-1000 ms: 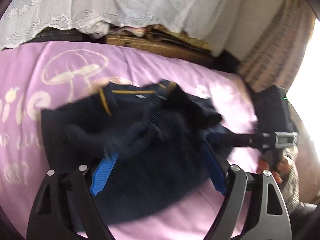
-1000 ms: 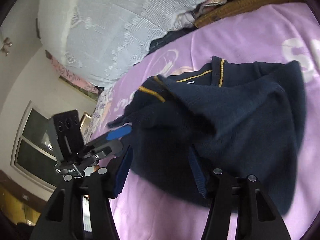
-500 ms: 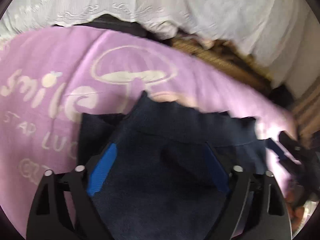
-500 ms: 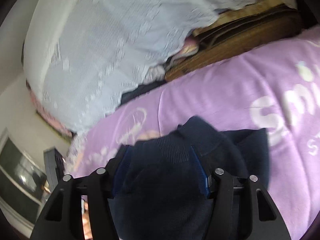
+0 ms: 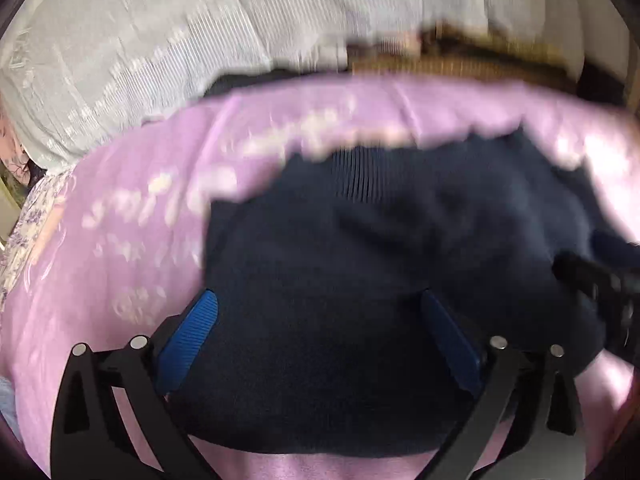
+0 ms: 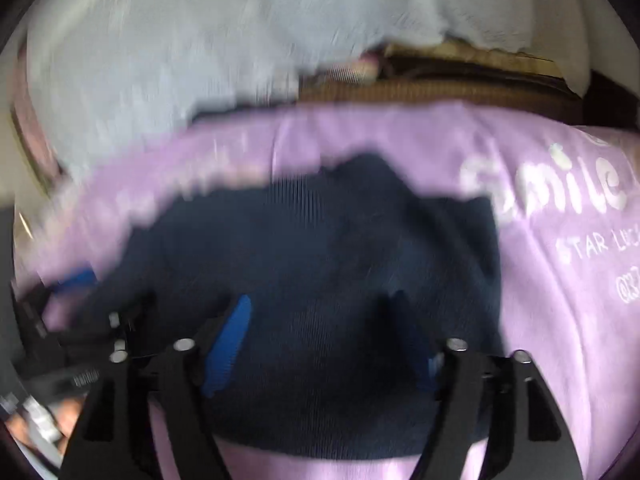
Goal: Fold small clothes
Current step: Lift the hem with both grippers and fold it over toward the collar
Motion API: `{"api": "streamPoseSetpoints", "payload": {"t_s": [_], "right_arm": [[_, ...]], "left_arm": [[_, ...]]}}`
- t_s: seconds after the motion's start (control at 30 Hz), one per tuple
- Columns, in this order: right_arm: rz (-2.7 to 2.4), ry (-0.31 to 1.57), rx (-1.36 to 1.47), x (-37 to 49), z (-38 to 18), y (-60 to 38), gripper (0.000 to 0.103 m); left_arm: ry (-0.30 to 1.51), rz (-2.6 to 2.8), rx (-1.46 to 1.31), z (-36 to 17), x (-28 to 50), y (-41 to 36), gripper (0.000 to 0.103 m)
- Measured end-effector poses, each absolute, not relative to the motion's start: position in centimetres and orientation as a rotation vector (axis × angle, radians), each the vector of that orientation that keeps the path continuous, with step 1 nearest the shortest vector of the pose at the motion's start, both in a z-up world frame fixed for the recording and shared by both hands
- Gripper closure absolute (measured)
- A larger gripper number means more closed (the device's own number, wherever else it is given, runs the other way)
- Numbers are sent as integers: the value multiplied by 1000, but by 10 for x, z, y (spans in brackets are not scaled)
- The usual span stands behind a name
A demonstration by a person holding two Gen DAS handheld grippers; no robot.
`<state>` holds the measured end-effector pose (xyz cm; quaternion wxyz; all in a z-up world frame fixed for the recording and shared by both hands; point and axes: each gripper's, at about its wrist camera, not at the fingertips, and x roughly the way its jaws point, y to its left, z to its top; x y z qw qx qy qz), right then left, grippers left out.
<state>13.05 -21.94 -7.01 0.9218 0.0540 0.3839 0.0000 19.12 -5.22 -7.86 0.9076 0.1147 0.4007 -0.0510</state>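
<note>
A small navy knit sweater [image 5: 360, 280] lies folded on the lilac blanket [image 5: 132, 216]; it also shows in the right wrist view [image 6: 332, 264]. Both views are motion-blurred. My left gripper [image 5: 320, 316] hovers over the near part of the sweater with its blue pads [image 5: 192, 328] wide apart and nothing between them. My right gripper [image 6: 324, 320] is likewise open over the sweater's near edge, one blue pad [image 6: 230, 340] showing. The right gripper appears at the right edge of the left wrist view [image 5: 604, 284], the left gripper at the lower left of the right wrist view [image 6: 72, 344].
The lilac blanket [image 6: 560, 240] has white "smile" lettering. White lace fabric [image 5: 160, 40] hangs behind the bed, with a brown woven edge [image 5: 460, 68] beneath it. A floral cloth [image 5: 28, 220] lies at the far left.
The sweater has been folded over from a crumpled spread into a compact shape. Both grippers have drawn back and now sit open above its near edge.
</note>
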Motion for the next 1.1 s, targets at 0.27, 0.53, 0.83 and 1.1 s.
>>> {"api": "streamPoseSetpoints", "payload": {"t_s": [0.27,0.53,0.83,1.1], "right_arm": [[-59,748,49,85,-69,-209,11],[-70,710,138,87,-66,-219,6],[-84,811,99,167,-88,-209,3],[-144,631,189,114,-61,-239,4]], "left_arm": [[822,-99,139,-65,149,-28,5],[852,-166,11,-56,143,-10,4],[955,-53,-61,-74,218,-18,4],[831,-54,50,-63,167,-25,5]]}}
